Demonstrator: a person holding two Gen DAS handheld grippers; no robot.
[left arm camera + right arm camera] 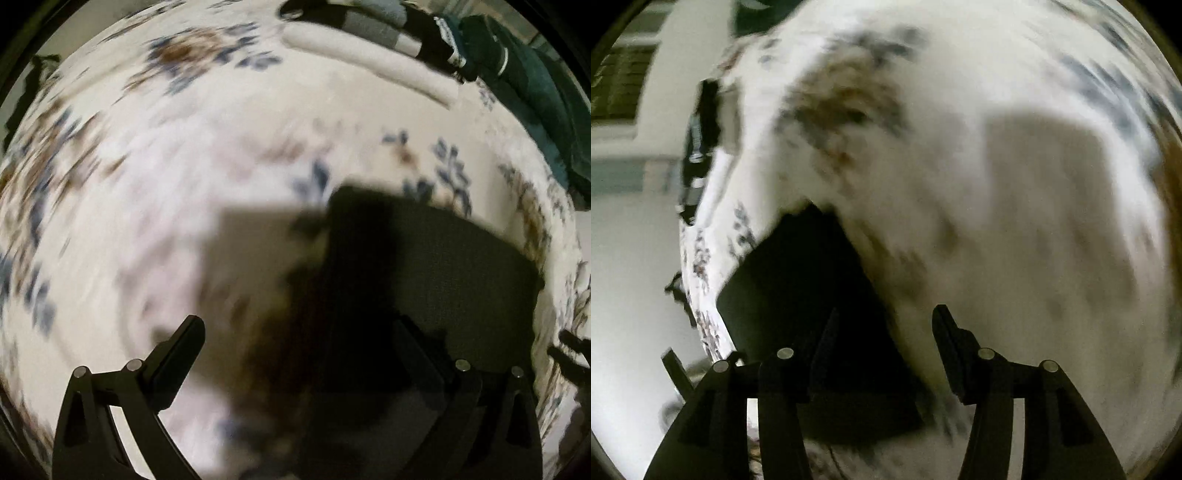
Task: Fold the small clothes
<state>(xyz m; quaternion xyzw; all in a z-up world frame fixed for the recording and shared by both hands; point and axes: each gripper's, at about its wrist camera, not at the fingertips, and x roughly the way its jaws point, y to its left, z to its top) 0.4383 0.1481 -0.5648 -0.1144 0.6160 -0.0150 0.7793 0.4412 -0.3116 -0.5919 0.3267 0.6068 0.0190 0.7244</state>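
A dark folded garment (443, 273) lies flat on the floral white bedcover (177, 155), at the lower right of the left wrist view. My left gripper (299, 328) hangs over its left edge with the jaws wide apart; the left finger is over bare cover and the right finger is hard to pick out against the dark cloth. In the right wrist view the same garment (790, 273) lies at lower left, near the bed's edge. My right gripper (886, 314) is open above its right edge, with no cloth pinched. Both views are blurred.
At the far edge of the bed lies a pile: a dark green garment (535, 96), a black and grey striped piece (384, 29) and a white folded cloth (369, 62). The right wrist view shows the bed's edge and pale floor (628, 295) to the left.
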